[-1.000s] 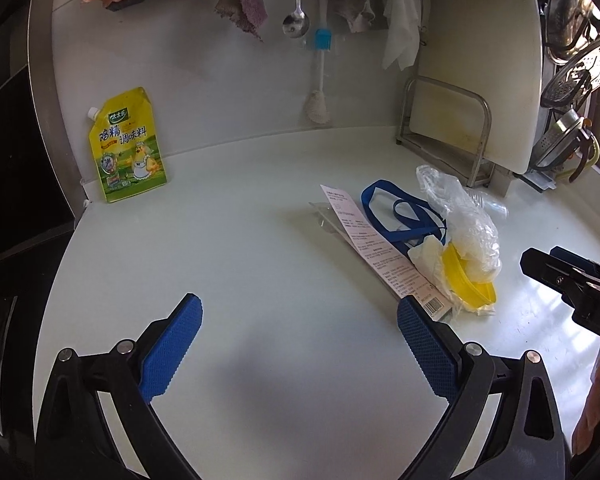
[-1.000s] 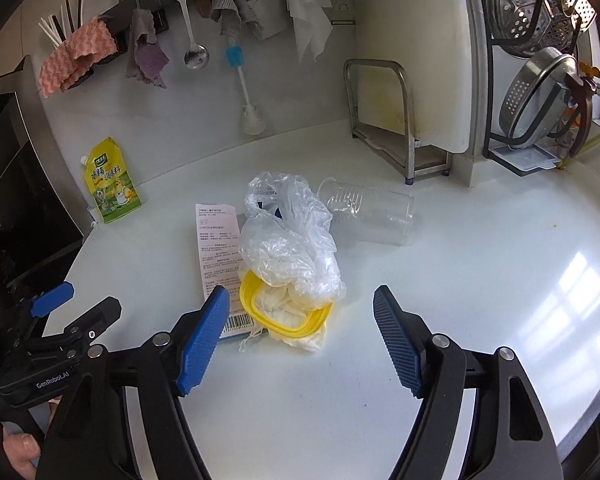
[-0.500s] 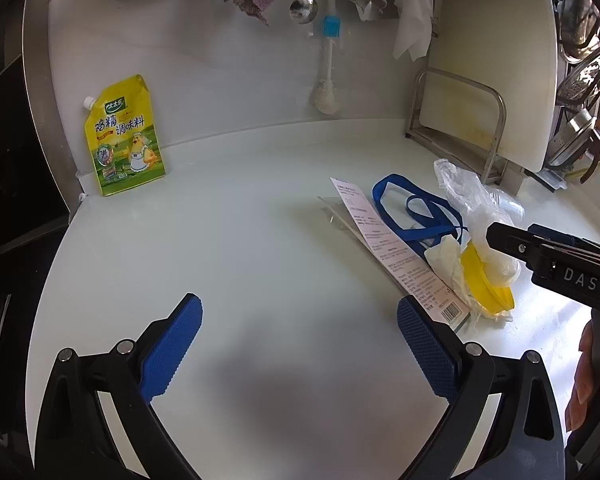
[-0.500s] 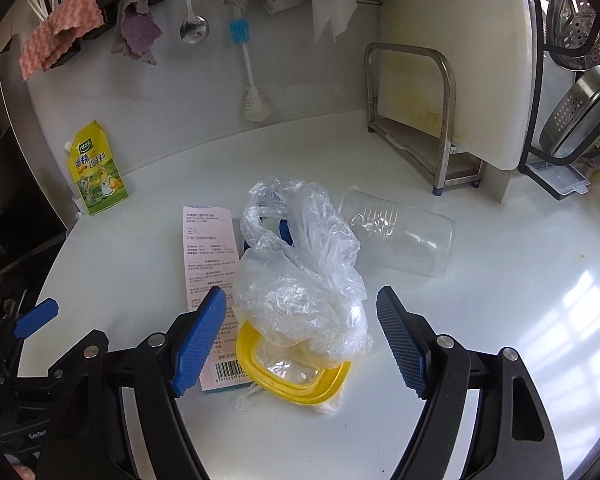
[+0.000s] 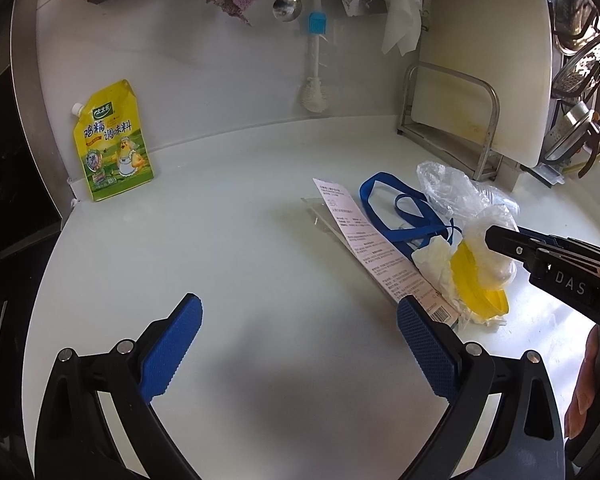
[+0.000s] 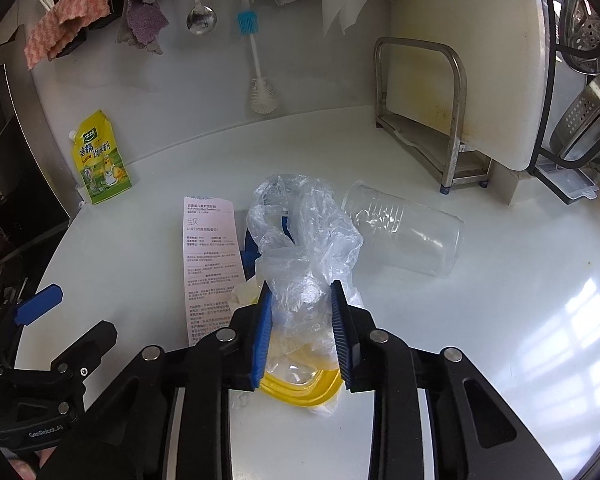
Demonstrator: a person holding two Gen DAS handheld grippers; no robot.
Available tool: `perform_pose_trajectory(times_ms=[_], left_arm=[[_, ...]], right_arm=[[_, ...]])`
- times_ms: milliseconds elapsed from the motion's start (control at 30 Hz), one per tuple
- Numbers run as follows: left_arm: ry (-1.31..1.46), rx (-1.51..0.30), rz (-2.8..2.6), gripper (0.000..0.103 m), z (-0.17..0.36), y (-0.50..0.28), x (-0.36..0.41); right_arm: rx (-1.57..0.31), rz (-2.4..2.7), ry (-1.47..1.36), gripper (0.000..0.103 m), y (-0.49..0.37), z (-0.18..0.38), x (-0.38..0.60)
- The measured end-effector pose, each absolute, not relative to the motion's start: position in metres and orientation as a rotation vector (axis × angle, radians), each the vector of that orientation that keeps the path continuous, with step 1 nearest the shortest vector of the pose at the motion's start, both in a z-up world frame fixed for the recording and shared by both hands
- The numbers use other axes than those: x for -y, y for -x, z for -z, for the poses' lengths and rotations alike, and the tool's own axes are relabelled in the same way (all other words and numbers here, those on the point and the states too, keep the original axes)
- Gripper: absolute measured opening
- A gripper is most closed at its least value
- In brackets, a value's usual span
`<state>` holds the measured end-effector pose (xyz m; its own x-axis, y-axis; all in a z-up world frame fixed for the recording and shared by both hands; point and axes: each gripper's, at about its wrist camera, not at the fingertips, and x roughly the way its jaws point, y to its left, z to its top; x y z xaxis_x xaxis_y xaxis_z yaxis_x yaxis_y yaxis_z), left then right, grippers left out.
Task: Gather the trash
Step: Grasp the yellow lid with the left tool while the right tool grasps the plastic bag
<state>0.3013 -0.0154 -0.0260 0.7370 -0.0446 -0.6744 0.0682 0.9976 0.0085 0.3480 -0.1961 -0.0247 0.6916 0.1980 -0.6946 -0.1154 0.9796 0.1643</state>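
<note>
The right gripper (image 6: 302, 320) is closing its blue pads on a crumpled clear plastic bag (image 6: 306, 240), which sits between them and bulges up on the far side. Under the bag, near the camera, lies a yellow lid (image 6: 300, 390) with white tissue (image 6: 244, 294) at its left. A printed receipt (image 6: 210, 256) lies flat on the white bench (image 6: 480, 320) to the left, and a clear plastic cup (image 6: 408, 232) lies on its side to the right. Far left, a yellow seasoning pouch (image 6: 100, 158) leans against the wall. The left gripper (image 6: 40, 304) shows at the near left edge
</note>
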Motion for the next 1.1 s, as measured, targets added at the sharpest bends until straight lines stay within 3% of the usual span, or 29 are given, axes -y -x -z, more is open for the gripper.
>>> perform_pose_trajectory(times_ms=[1100], left_arm=[[-0.143,-0.749,0.082,0.096,0.038,-0.318,0.116]], right_arm=[[-0.665,-0.052,-0.250,0.023,-0.278,0.011,0.291]])
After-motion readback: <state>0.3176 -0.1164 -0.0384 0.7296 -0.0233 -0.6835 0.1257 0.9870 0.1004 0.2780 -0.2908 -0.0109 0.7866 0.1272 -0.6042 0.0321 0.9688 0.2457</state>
